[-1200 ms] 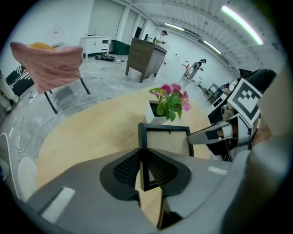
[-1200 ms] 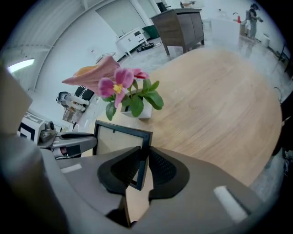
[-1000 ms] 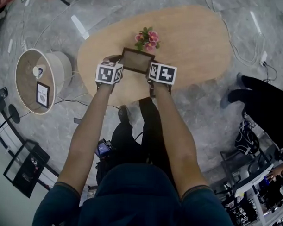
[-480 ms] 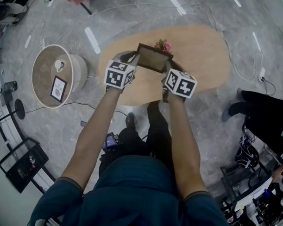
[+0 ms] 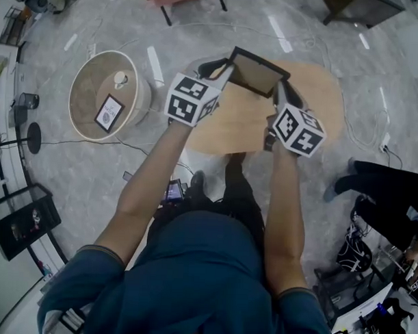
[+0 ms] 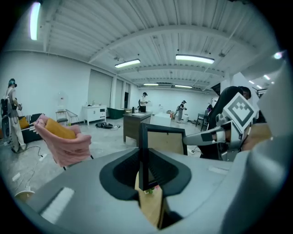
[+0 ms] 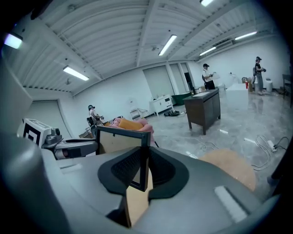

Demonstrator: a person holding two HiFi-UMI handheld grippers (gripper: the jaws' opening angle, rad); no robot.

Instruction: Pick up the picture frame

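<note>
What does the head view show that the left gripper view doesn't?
Only the head view: the round stand with a small card on it. Only the left gripper view: ceiling lights and people standing far off. Both: the picture frame, held at its side edges by the left gripper and the right gripper.
</note>
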